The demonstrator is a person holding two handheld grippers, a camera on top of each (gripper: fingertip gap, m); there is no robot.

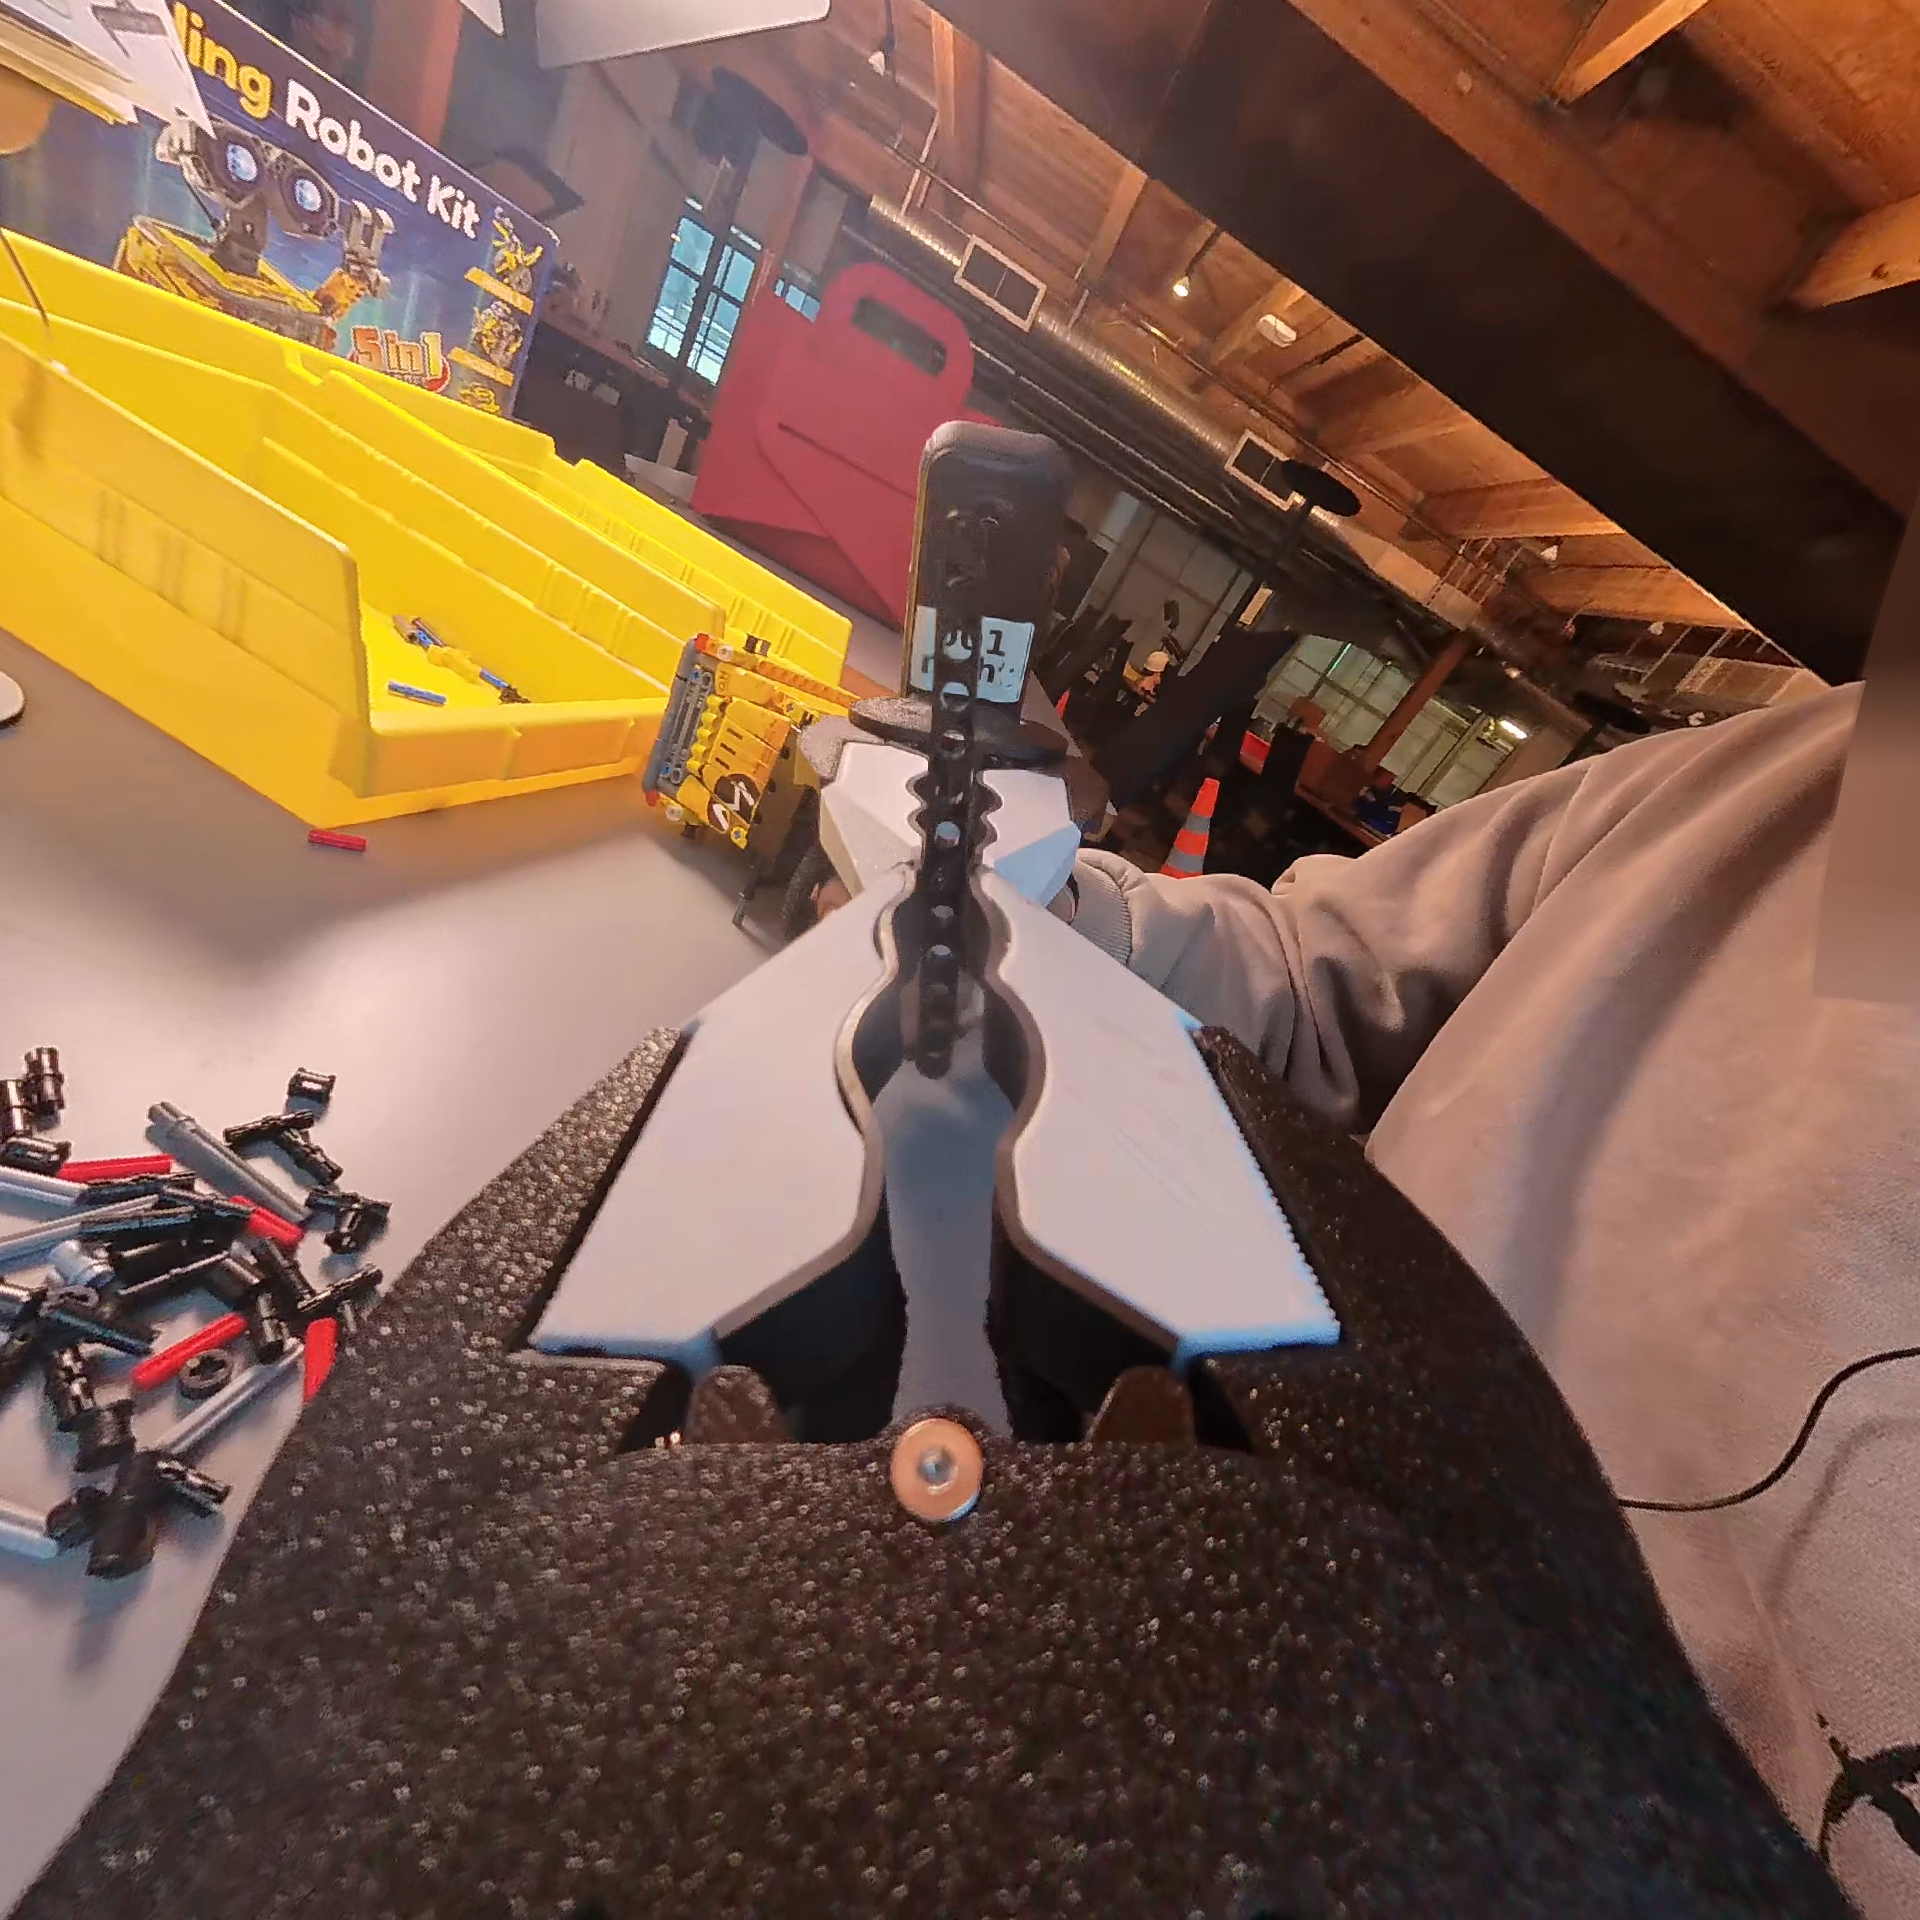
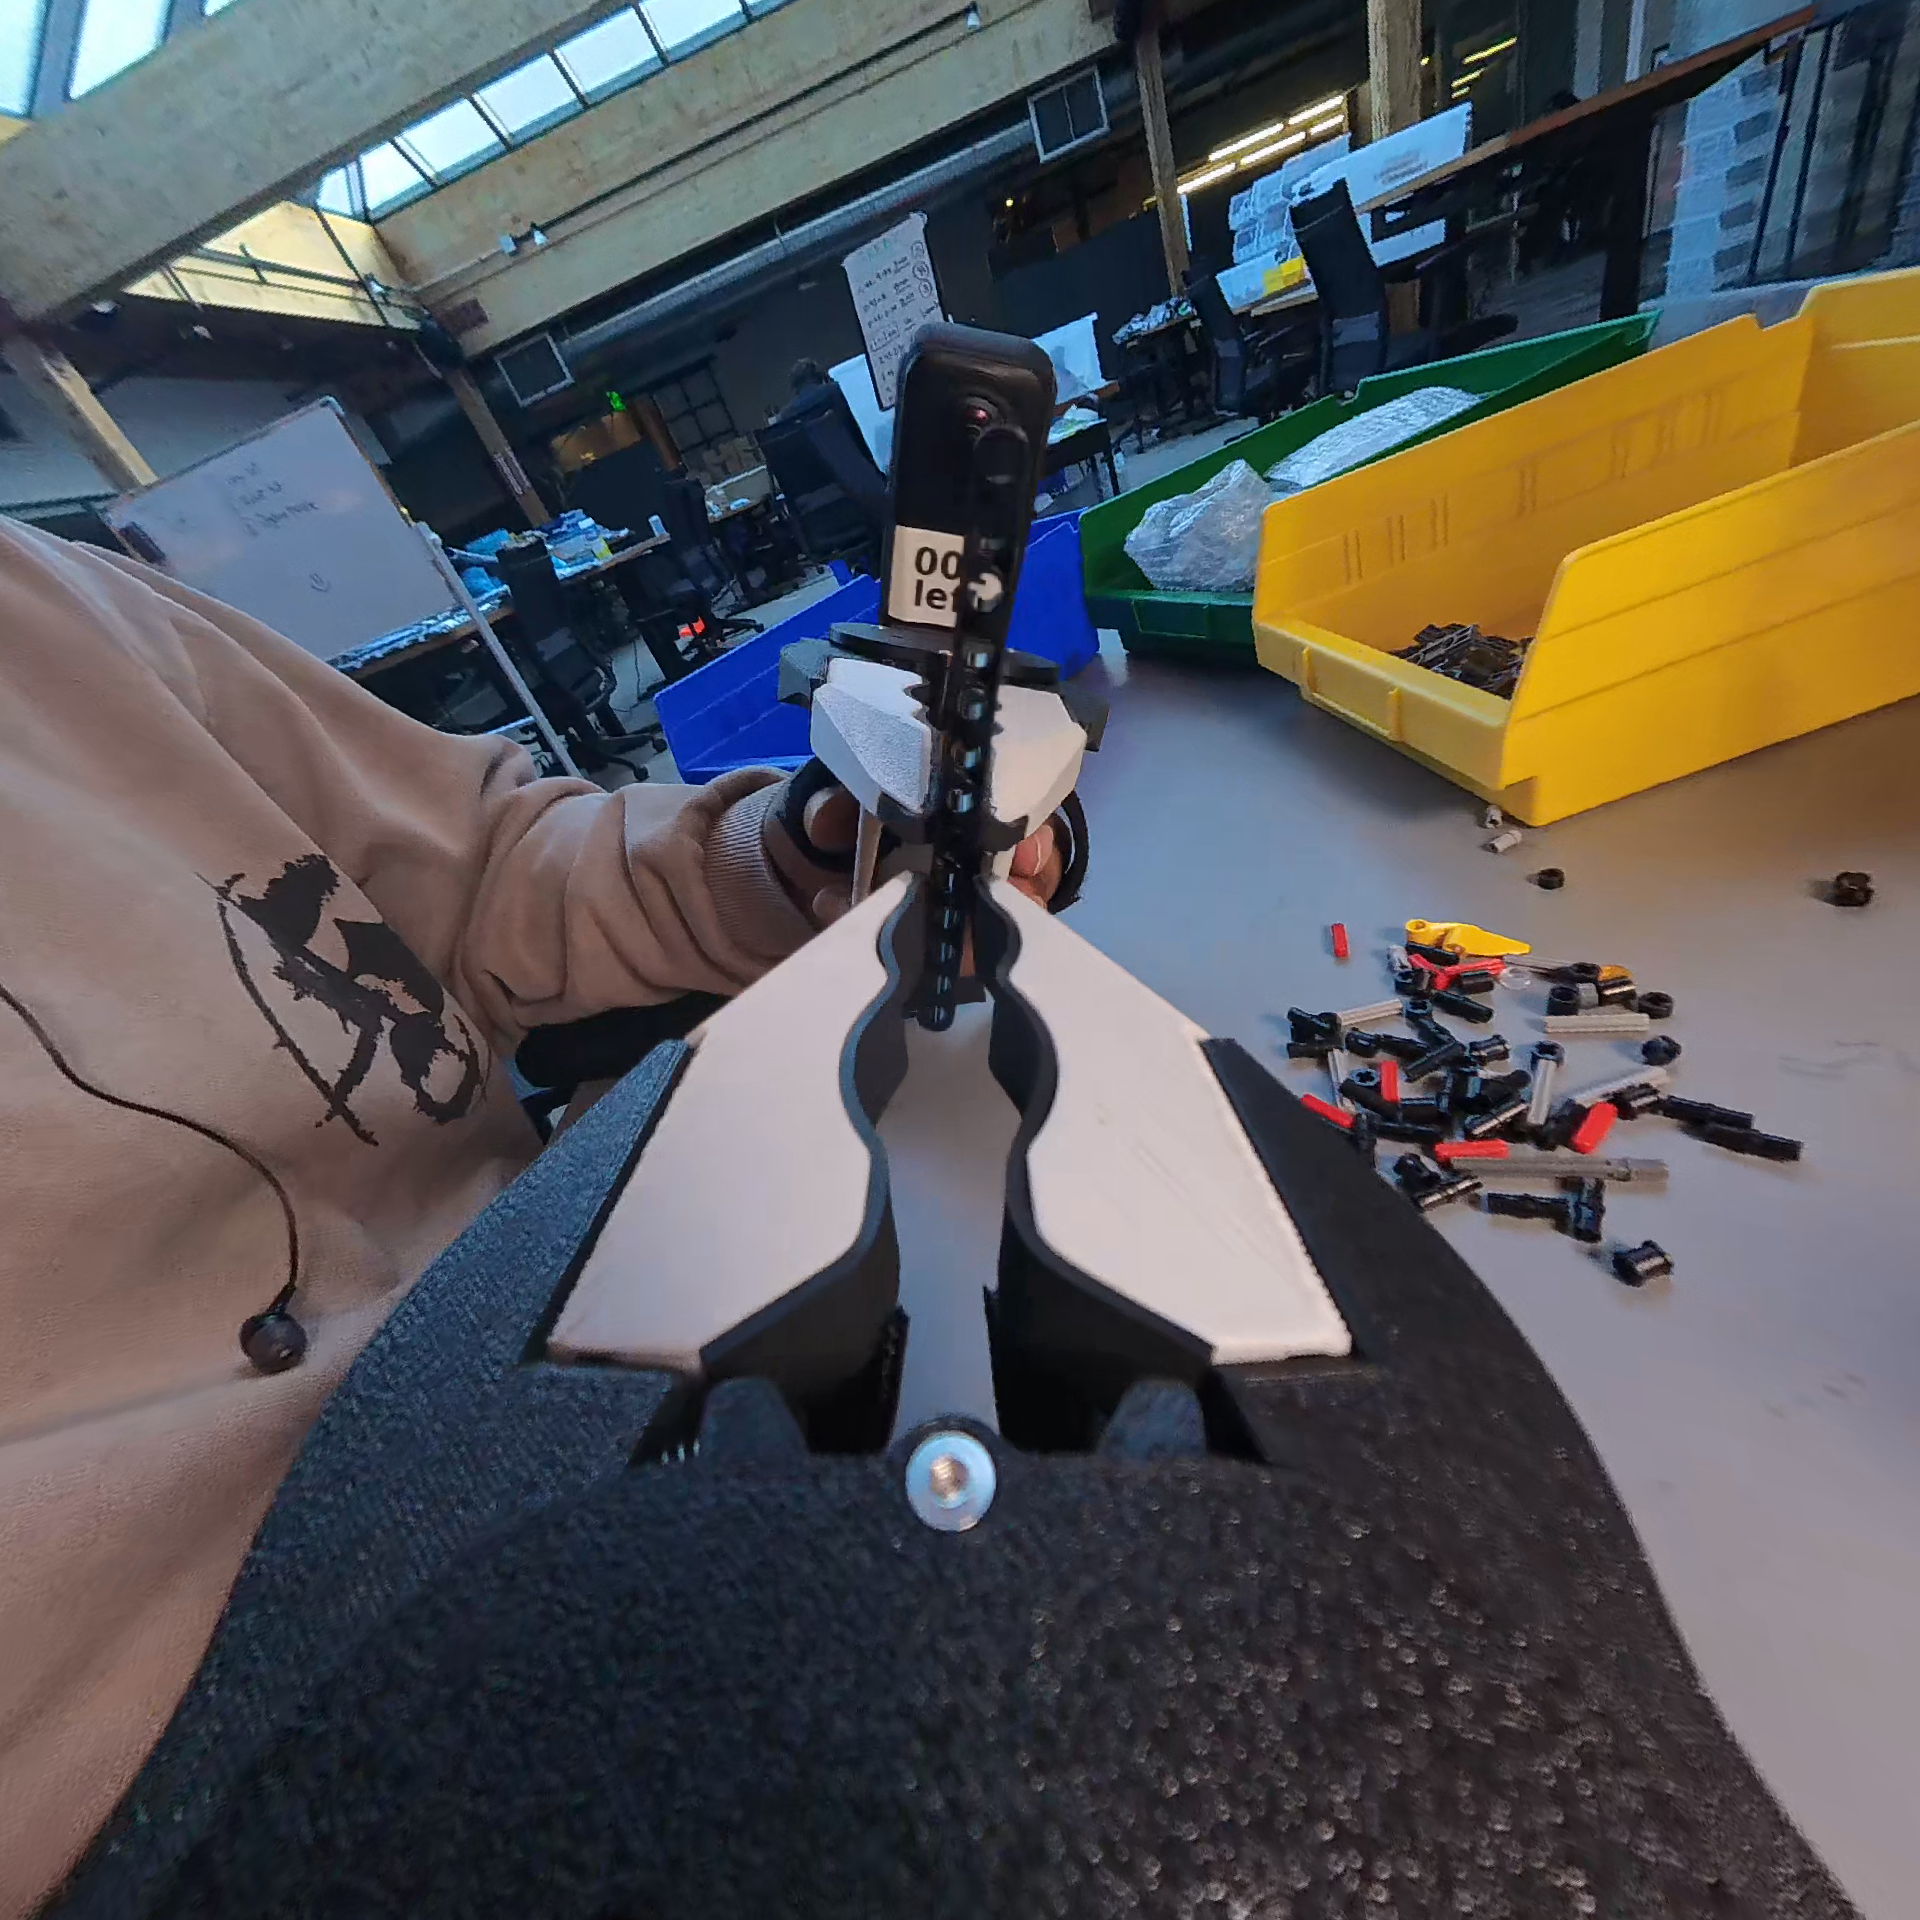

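My left gripper [image 1: 951, 894] and my right gripper [image 2: 940, 899] point at each other, tip to tip, above the grey table [image 1: 416, 987]. Both are shut on the same long black beam with a row of holes [image 1: 940, 966], which runs between both pairs of white fingers. The beam also shows in the right wrist view [image 2: 943, 935]. The right gripper appears opposite in the left wrist view [image 1: 951, 821], the left one in the right wrist view [image 2: 951, 800]. A hand in a beige sleeve [image 2: 623, 862] holds each. A pile of small black, red and grey pins and axles [image 1: 156, 1247] [image 2: 1507, 1091] lies beside them.
Yellow bins [image 1: 312, 582] [image 2: 1558, 623] stand on the table, one holding black parts. A partly built yellow model [image 1: 717, 748] sits beside the bins. A kit box [image 1: 312, 208], a red carton [image 1: 842, 416], a green bin [image 2: 1195, 603] and a blue bin [image 2: 748, 686] stand behind. The tips of both grippers are at nearly the same place. The partly built yellow model [image 1: 717, 748] is about 25 cm from both grippers' fingertips.
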